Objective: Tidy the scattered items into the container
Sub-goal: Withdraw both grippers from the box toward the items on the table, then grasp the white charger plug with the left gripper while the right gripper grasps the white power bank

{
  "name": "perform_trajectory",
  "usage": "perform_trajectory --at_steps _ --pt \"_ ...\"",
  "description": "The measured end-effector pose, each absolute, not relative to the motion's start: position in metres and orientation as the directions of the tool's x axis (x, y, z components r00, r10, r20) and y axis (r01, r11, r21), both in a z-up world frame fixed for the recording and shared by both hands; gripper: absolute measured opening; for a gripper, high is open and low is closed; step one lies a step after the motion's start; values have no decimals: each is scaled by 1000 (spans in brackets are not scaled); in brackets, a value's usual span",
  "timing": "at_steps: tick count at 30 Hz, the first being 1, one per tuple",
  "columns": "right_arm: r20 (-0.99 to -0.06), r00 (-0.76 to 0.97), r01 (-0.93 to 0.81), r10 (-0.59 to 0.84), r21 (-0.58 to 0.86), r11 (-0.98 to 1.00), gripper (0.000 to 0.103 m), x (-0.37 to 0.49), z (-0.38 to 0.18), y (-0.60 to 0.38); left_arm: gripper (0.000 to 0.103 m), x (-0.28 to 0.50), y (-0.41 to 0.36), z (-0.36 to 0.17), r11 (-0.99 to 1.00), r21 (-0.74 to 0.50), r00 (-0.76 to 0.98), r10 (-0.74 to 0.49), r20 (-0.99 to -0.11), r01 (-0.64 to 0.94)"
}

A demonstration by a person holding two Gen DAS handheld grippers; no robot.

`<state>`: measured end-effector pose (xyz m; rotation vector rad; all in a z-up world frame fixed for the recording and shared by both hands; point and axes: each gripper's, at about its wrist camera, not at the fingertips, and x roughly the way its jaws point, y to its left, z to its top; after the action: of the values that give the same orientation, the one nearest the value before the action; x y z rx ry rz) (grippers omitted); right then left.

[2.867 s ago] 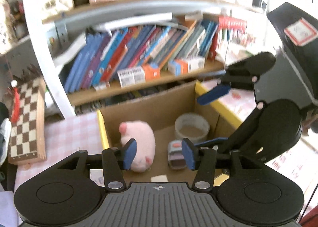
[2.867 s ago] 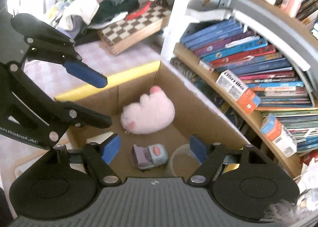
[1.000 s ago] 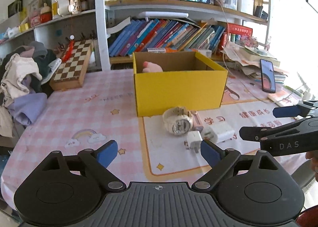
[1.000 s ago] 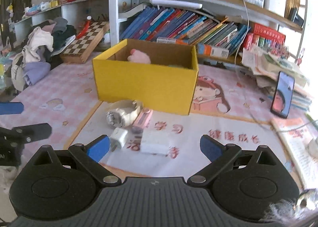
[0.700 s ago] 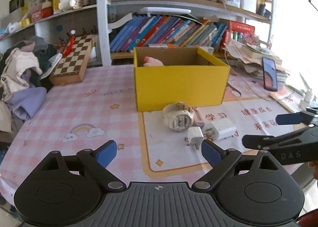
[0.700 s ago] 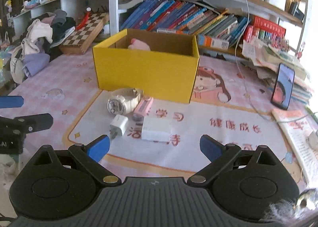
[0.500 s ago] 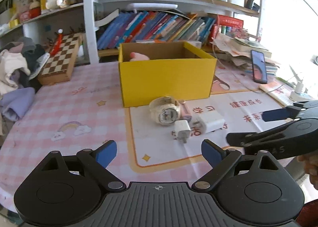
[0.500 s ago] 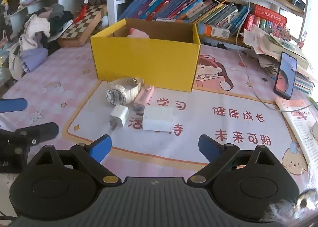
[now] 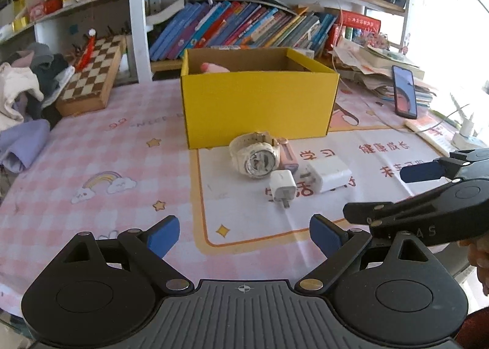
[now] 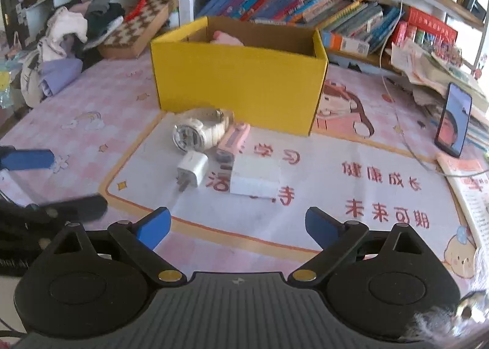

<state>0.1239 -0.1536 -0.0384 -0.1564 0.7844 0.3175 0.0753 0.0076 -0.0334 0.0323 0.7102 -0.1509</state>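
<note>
A yellow cardboard box stands on the table with a pink plush showing inside. In front of it lie a cream watch, a pink flat device, a small white plug and a larger white charger. My left gripper is open and empty, short of the items. My right gripper is open and empty, just short of the chargers; it also shows in the left wrist view.
A chessboard and a clothes pile sit at the left. A phone, papers and a cable lie at the right. A bookshelf stands behind the box. The tablecloth is pink checked.
Both grippers were over the open box, then pulled back to the table's near side. Over the last second both have edged closer to the items on the mat.
</note>
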Motion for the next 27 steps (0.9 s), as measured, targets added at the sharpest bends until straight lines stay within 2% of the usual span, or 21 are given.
perform_trajectory --at_steps 8,13,18,21,22,27 --pt "-742 636 -331 214 -12 944 95 146 -45 -160 94 97 -4 -43 986 17 731 -113 -673 167" --pt "-766 604 -340 219 0 941 87 162 -51 -160 94 111 -10 -53 975 40 682 -123 -721 219" --pt "-772 590 -346 235 21 938 79 177 -53 -159 91 115 -15 -54 967 42 697 -151 -701 252" --pt "-776 582 -349 242 30 936 77 184 -55 -157 83 121 -15 -59 966 73 695 -126 -708 250" --pt "-779 578 -352 243 31 936 76 187 -56 -156 78 124 -14 -60 967 64 689 -129 -714 247" --pt "-788 565 -349 245 40 936 76 200 -59 -155 67 134 -14 -65 964 28 672 -165 -722 266"
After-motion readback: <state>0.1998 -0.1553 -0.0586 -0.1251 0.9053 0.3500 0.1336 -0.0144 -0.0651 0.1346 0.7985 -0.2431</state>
